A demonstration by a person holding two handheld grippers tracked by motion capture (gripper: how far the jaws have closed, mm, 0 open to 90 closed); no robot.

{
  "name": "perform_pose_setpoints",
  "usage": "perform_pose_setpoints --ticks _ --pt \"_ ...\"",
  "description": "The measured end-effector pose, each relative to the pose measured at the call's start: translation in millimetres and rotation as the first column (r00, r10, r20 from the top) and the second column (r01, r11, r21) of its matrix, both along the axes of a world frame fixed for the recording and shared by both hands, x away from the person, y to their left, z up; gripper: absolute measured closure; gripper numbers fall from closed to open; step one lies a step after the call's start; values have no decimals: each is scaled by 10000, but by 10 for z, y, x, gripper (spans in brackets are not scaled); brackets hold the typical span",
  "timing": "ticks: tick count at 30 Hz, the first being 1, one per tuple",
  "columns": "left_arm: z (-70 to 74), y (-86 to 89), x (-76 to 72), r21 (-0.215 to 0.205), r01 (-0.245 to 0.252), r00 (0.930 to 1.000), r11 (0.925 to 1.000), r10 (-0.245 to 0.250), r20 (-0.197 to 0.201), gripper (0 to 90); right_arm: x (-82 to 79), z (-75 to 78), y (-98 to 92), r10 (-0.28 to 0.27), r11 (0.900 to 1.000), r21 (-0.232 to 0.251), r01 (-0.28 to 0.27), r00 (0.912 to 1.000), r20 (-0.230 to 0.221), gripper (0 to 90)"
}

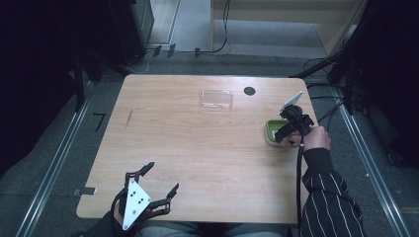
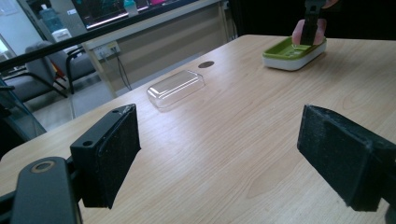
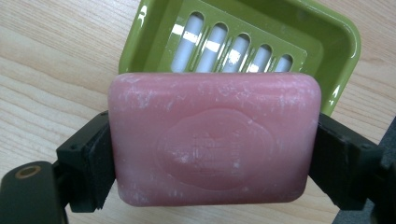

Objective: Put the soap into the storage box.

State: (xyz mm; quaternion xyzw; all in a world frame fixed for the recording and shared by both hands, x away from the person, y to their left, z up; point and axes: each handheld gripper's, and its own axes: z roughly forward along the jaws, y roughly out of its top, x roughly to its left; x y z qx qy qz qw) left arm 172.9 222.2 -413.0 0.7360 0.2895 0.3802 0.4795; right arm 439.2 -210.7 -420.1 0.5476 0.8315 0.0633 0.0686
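A pink soap bar (image 3: 215, 140) with a stamped oval mark is clamped end to end between the black jaws of my right gripper (image 3: 215, 154). Just beyond it lies a green slotted soap dish (image 3: 243, 42) with a white base. In the high view the right gripper (image 1: 291, 129) hovers over that dish (image 1: 272, 131) at the table's right edge. From the left gripper view the soap (image 2: 296, 33) hangs above the dish (image 2: 294, 53). My left gripper (image 1: 153, 190) is open near the front left edge, its pads (image 2: 114, 149) spread wide over bare wood.
A clear plastic lid (image 1: 216, 99) lies at the back middle of the wooden table (image 1: 197, 148), also in the left gripper view (image 2: 176, 87). A dark round grommet (image 1: 249, 91) sits behind it. Cables run across the floor beyond the table.
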Motion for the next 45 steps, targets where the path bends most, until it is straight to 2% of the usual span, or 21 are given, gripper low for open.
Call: perform_pose_setpoints --ticks 13,35,45 --pt "-1 -3 1 20 3 10000 10000 -3 -5 136 22 -8 -44 -328 9994 133 327 9994 79 136" --pt "-1 -5 3 42 0 10000 10000 1 -17 136 116 -50 -80 -1047 9940 298 1050 9945 -92 136" --pt "-1 -4 3 32 9 10000 10000 -9 -19 136 209 -58 -68 -1184 9916 508 1187 9929 -80 136"
